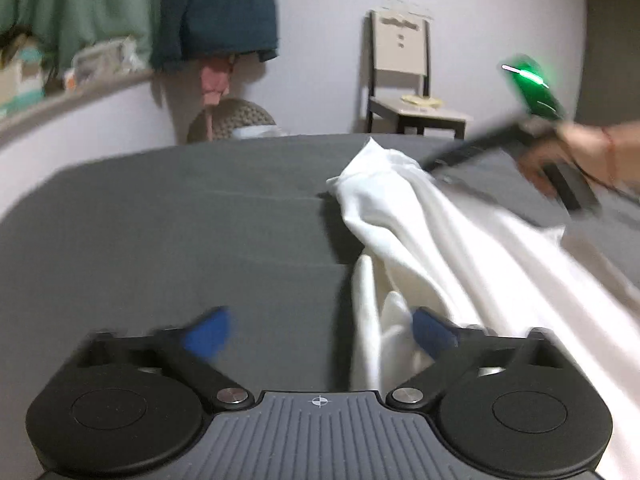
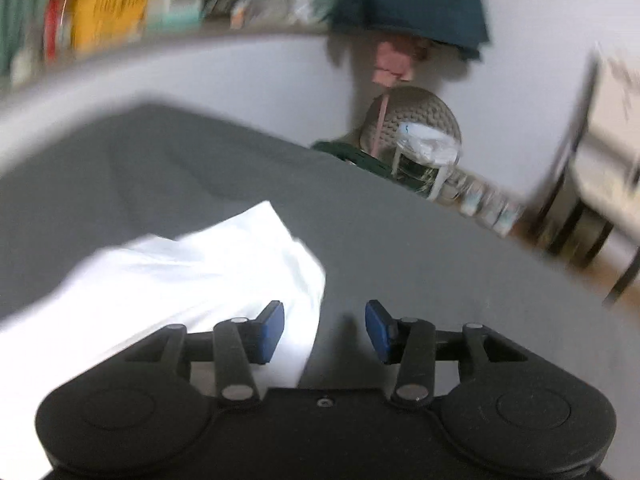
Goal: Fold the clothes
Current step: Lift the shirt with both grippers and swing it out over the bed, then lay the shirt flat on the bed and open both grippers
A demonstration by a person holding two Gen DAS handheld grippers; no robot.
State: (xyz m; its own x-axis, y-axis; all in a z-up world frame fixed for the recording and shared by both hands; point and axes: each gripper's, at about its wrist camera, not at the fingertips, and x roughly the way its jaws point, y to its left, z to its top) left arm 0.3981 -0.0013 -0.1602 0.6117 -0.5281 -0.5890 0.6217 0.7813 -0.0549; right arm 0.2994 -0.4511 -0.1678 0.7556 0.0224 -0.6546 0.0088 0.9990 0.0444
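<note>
A white garment [image 1: 420, 224] lies rumpled on the grey bed sheet [image 1: 180, 220], running from the bed's middle towards the lower right. My left gripper [image 1: 320, 334] stands wide open just above the sheet. A fold of the garment rests between its blue pads, next to the right one, and is not pinched. In the right wrist view my right gripper [image 2: 325, 331] is partly open over the garment's [image 2: 180, 280] edge, its left pad above the cloth, its right pad over bare sheet. A hand [image 1: 568, 152] holds that gripper at the garment's far end.
A chair [image 1: 404, 80] stands against the wall beyond the bed. A woven pouf [image 1: 232, 120] and a white plastic stool [image 2: 424, 156] sit on the floor by the bed's far edge. A cluttered shelf [image 1: 60, 76] and a hanging teal garment [image 1: 216, 12] are at the left.
</note>
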